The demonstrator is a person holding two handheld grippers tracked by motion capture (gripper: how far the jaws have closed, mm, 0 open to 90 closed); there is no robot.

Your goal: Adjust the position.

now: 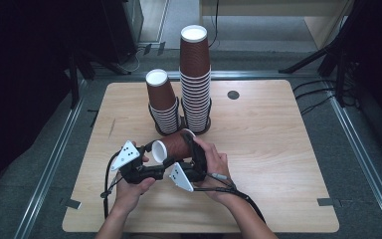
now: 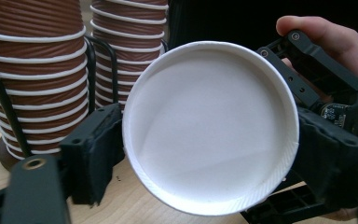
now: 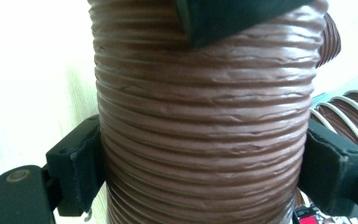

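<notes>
A ribbed brown paper cup [image 1: 175, 145] lies sideways, pinched between both grippers. Right gripper [image 1: 193, 149] clamps its body; left gripper [image 1: 160, 162] grips its base end

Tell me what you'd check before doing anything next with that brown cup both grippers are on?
1. Right gripper clamped on the cup: ok, its jaws press the ribbed wall.
2. Left gripper on the cup's base end: ok, its jaws flank the white bottom.
3. Cup lifted off the table: cannot tell.
4. Short stack upright in its holder: ok.
5. Tall stack upright: ok.
6. Cup wall undented: cannot tell.
</notes>
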